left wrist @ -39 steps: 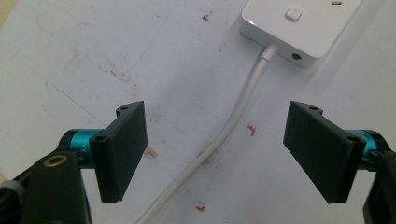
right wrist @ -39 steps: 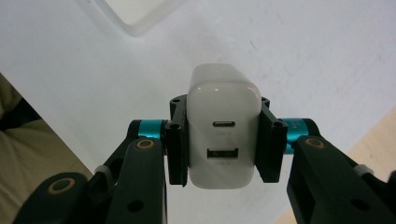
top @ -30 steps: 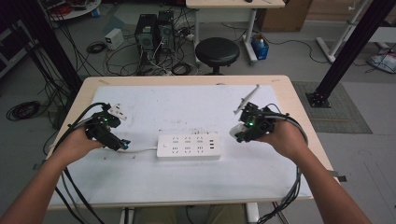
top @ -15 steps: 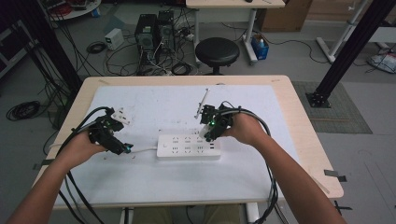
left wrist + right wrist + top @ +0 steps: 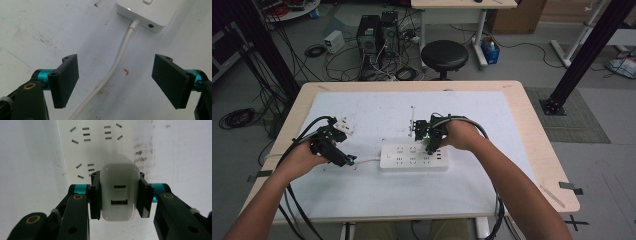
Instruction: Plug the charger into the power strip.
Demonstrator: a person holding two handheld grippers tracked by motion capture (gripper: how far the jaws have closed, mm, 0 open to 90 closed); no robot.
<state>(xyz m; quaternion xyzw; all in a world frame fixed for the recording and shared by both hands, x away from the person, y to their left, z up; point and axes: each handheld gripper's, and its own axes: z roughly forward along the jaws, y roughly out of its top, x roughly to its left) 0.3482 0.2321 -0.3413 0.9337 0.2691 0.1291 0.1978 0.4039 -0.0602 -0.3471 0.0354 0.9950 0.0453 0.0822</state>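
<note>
Two jaws of the right gripper [image 5: 120, 195] clamp a white USB charger [image 5: 120, 187] above the power strip [image 5: 414, 157]. The left gripper [image 5: 115, 80] gapes empty astride the strip's cord [image 5: 117, 62].

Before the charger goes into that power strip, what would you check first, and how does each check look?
1. Charger held firmly between the right gripper pads: ok.
2. Charger above the power strip, with free sockets ahead of it: ok.
3. Prongs lined up with a socket: cannot tell, the charger's body hides them.
4. Power strip lying flat on the table: ok.
5. Left gripper steadying the strip: not ok, its jaws stand open on either side of the cord, gripping nothing.
6. Cord clear of the sockets: ok.
</note>
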